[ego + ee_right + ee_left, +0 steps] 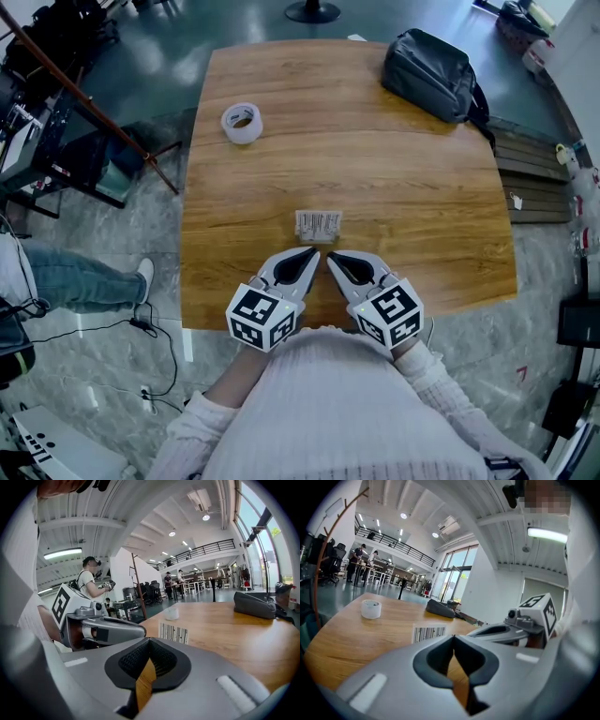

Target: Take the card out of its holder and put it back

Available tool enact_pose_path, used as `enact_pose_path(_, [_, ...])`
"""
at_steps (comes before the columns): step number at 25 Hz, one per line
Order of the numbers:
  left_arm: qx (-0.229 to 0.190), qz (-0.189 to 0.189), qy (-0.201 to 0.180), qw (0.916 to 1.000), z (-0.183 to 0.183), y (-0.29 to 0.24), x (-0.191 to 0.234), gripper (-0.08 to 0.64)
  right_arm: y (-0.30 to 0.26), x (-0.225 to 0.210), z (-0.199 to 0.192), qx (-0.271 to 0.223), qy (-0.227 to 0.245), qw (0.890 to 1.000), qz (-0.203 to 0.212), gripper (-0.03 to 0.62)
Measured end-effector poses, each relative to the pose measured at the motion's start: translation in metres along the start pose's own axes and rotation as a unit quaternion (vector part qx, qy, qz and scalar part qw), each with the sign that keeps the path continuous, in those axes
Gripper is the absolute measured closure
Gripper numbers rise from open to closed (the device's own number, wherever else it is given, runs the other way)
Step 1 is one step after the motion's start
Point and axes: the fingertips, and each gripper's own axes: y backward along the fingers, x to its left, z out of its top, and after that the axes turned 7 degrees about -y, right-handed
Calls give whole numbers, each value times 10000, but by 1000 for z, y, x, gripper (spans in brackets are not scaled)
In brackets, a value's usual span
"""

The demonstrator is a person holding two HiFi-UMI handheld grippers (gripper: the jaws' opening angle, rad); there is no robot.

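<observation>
- Tools: left tool point(313, 251) and right tool point(331, 256) are both clenched, jaws tip to tip. Each is empty; only wood grain shows through the slit in each gripper view.
- Position: both hover side by side over the near edge of the tabletop point(403, 178), tips angled toward each other.
- Target: holder point(318, 225) sits just beyond the tips, untouched. The card point(173, 633) cannot be told apart from the holder, so it is judged to be inside.
- Step in hand (judgement): approach, take-out not yet begun. Open both tools first. Pin the holder near one edge with one tool, take the card's free edge with the other, and draw along the slot so the holder does not skid.
- Writing: barcode point(429, 633) on the face; any digits are too small to read. Marker cubes point(262, 317) carry square patterns only.
- Further out: tape roll point(242, 123) and dark bag point(431, 73), well apart from the work.
</observation>
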Motion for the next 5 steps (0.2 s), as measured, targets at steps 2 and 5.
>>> enact_pose_path(2, [18,-13,15,10000,-2,-1,0,551,0,0,0,3,-6,10000,10,592])
enact_pose_path(5, [43,-8,73,10000,-4,-1,2,551,-1,0,1,20,6,10000,35,592])
